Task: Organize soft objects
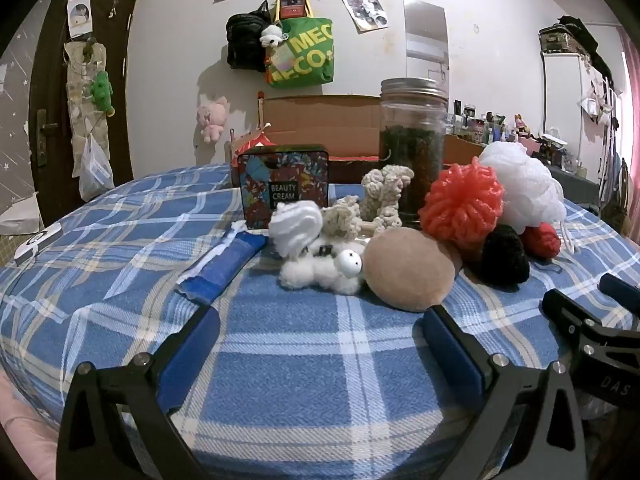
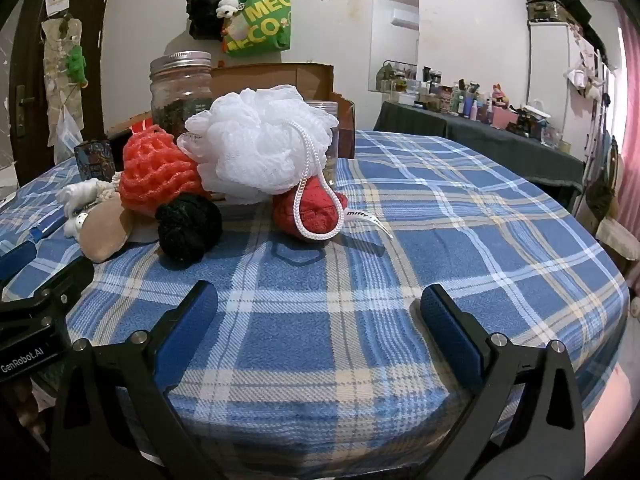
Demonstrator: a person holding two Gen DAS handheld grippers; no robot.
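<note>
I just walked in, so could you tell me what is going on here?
A person holds two grippers over a plaid-covered table. Both the left gripper and the right gripper are open and hold nothing. Ahead lies an untouched heap of soft things: a white pouf, an orange pouf, a black ball and a tan pad.

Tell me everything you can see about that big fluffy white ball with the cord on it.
The white mesh bath puff is a large ruffled ball of gathered netting, seemingly thin plastic mesh. A white braided cord loop hangs from it and drapes over the red knitted piece below. It sits atop the pile on the blue plaid cloth, leaning against the orange puff, with a lidded glass jar behind. Neither gripper touches it.
</note>
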